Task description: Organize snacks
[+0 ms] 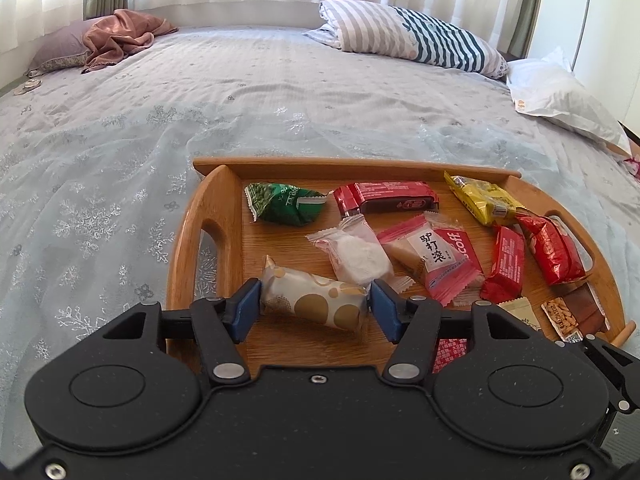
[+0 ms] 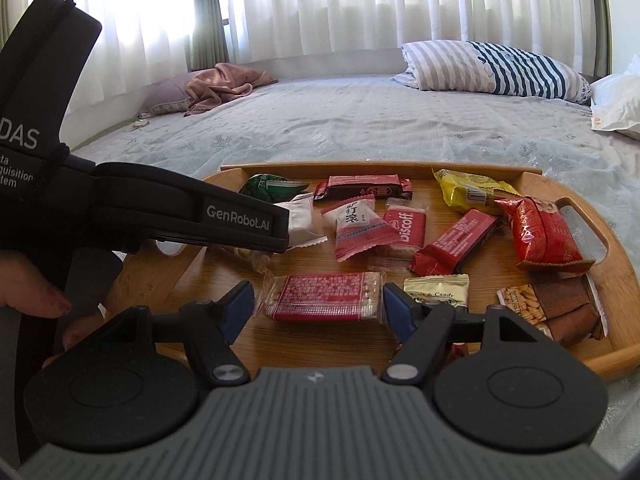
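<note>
A wooden tray (image 1: pixel 192 240) with handle cut-outs lies on the bed and holds several wrapped snacks. A cream packet with gold dots (image 1: pixel 316 300) lies flat on the tray between the blue pads of my left gripper (image 1: pixel 314 306); a thin gap shows at its right end, so the jaws stand open around it. In the right wrist view a clear packet with a red label (image 2: pixel 324 298) lies on the tray (image 2: pixel 624 280) between the pads of my right gripper (image 2: pixel 318 304), which is open with a gap on the left side. Neither packet is lifted.
Other snacks: a green pack (image 1: pixel 282 204), a dark red bar (image 1: pixel 388 196), a yellow pack (image 1: pixel 484 198), and red packs (image 1: pixel 554 250) at the right. The left tool's black housing (image 2: pixel 180 212) and a hand (image 2: pixel 36 292) fill the left. A striped pillow (image 1: pixel 412 36) lies at the far side.
</note>
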